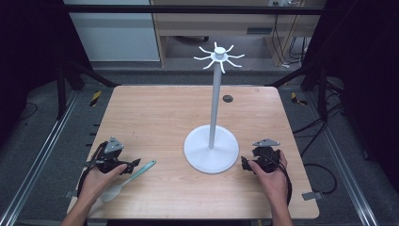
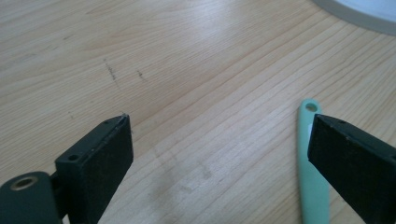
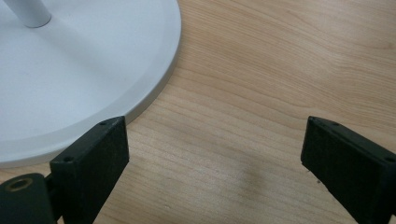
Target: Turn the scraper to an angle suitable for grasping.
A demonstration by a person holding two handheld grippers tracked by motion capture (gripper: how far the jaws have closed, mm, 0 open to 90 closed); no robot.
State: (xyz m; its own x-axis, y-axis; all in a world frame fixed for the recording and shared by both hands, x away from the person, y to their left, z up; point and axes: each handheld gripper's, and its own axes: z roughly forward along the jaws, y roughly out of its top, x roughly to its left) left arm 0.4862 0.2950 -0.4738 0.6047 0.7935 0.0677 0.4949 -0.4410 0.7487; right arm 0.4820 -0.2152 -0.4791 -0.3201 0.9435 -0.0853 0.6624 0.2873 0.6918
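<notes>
A mint-green spatula (image 1: 129, 180) lies on the wooden table (image 1: 155, 117) near the front left, its handle end with a hole pointing toward the white stand. My left gripper (image 1: 132, 166) rests just left of that handle, held by a hand. In the left gripper view it (image 2: 219, 140) stands open over bare wood, and the spatula handle (image 2: 309, 158) lies beside its right jaw. The white stand (image 1: 212, 141) has a round base, a tall pole and a ring of hooks on top. My right gripper (image 1: 244, 163) sits at the base's right rim, open (image 3: 215, 140) with nothing between its jaws.
A small dark round cap (image 1: 227, 98) is set in the table behind the stand. Black frame rails and cables run along both sides of the table. The stand's base (image 3: 84, 74) reaches close to my right gripper's left jaw.
</notes>
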